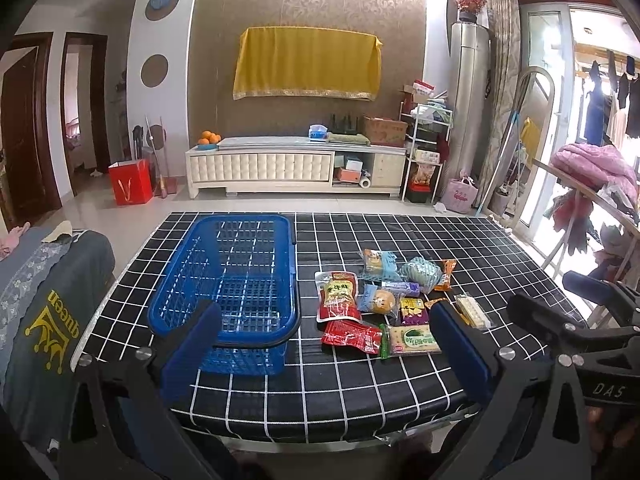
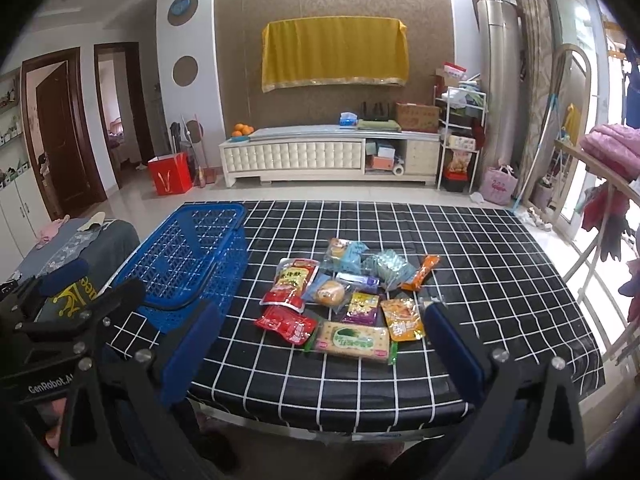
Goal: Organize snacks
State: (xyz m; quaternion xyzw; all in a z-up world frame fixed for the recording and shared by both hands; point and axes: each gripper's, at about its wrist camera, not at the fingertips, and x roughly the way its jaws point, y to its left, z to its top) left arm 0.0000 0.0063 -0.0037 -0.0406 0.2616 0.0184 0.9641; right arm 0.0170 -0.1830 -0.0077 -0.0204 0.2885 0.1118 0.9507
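Black cloth with a white grid covers the bench (image 1: 360, 392), and on it we see the blue plastic lattice basket (image 1: 228, 280), our landmark, empty and upright with its dark handle folded down on the rim.

Just to the right of the basket, apart from it, lies the loose heap of snack packets (image 2: 344, 296). Nearest the basket are the tall red pouch with a yellow label (image 1: 338, 296) and, in front of it, the smaller flat red packet (image 1: 352, 338). Farther from the basket we find the beige cracker pack with a green oval label (image 2: 352, 340), the purple packet (image 2: 362, 308), the clear wrapper holding a round bun (image 2: 330, 292), the orange-yellow pouch (image 2: 402, 318) and the slim orange stick packet (image 2: 420, 272) at the heap's far side.

Our left gripper (image 1: 324, 340) hangs over the bench's near edge, jaws spread wide, one finger in front of the basket, holding nothing. Our right gripper (image 2: 320, 340) hovers before the heap, jaws likewise spread wide and empty.
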